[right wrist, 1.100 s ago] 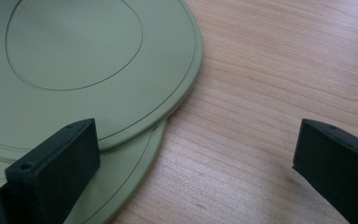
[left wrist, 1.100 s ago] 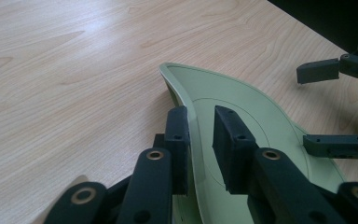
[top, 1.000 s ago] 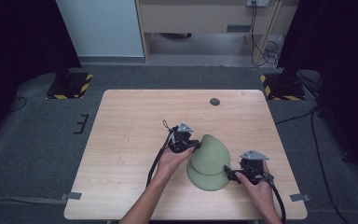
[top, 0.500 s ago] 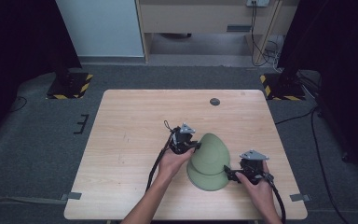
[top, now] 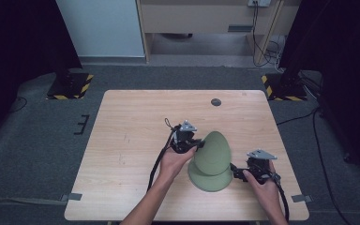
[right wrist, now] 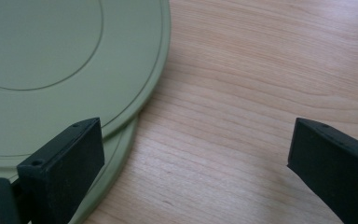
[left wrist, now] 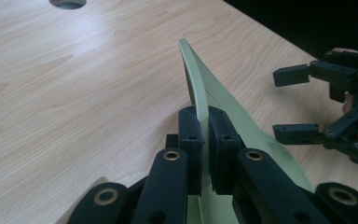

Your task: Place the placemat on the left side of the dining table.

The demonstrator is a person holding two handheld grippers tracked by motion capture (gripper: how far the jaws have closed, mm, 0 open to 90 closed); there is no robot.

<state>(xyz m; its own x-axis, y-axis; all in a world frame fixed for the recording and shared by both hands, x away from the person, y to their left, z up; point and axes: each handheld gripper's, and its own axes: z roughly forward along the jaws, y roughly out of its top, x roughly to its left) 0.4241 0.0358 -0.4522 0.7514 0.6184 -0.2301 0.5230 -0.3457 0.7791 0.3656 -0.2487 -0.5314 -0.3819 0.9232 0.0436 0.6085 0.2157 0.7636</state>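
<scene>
High view: left tongs [top: 198, 146] pinch the raised rim of the upper sage-green round plastic plate [top: 213, 151], tilting it off the lower plate [top: 206, 180], probably to separate them; right tongs [top: 234, 172] gape beside on the counter [top: 131, 131].

Matt, smooth green plastic plates [top: 211, 159] lie on a pale, fine-grained wooden table [top: 131, 136].

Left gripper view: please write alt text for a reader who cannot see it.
The left gripper pinches the raised rim of a green plate, tilting it above a wooden table. The right gripper waits open at the right.
</scene>
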